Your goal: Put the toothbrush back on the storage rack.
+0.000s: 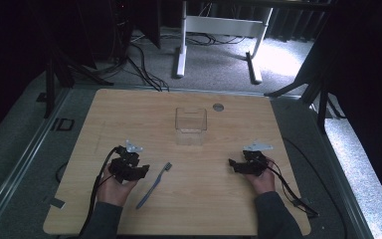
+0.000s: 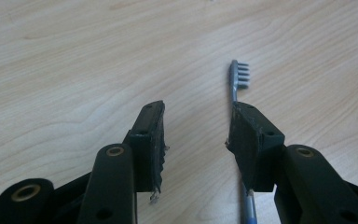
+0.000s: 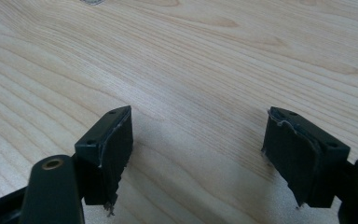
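1. Wooden table [image 1: 129, 107] on grey carpet.
2. Clear box [image 1: 191, 125] at 12 o'clock from centre.
3. Right gripper [image 1: 235, 164], 4 o'clock, jaws wide, empty.
4. Left gripper [image 1: 142, 168], 8 o'clock, jaws wide, empty.
5. Toothbrush [image 1: 153, 186] lies flat beside the left gripper's jaw.

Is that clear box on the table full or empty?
Empty: the clear box stands upright with only wood showing through its walls.

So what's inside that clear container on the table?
Nothing can be seen inside the clear plastic container; through its walls only the wooden table shows. The toothbrush lies outside it, nearer the person, beside the left gripper.
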A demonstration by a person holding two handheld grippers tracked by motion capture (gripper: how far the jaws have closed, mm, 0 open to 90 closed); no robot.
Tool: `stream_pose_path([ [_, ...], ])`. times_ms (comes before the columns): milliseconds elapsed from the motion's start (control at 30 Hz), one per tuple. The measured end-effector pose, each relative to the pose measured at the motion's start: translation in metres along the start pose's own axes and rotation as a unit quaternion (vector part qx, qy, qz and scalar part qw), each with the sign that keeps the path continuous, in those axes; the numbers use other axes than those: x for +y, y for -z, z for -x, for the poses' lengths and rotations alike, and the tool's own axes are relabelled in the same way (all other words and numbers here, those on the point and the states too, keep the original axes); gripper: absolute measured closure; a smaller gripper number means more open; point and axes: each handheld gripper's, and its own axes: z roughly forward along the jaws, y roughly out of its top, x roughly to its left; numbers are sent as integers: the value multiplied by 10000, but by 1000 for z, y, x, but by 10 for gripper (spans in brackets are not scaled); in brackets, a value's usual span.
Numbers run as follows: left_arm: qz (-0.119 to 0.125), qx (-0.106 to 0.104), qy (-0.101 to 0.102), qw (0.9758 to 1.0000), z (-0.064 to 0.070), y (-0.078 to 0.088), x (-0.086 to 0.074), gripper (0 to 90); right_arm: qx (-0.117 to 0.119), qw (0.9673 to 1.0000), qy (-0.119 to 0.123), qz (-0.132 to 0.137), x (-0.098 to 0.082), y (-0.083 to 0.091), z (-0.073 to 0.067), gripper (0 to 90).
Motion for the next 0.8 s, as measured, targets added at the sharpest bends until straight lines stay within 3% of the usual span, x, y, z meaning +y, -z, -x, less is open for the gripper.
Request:
stream_pose_path([
  [800,-474,-106,-357,9982,16,-4,11,606,4,10000,-2,-1,0,0,0,236],
])
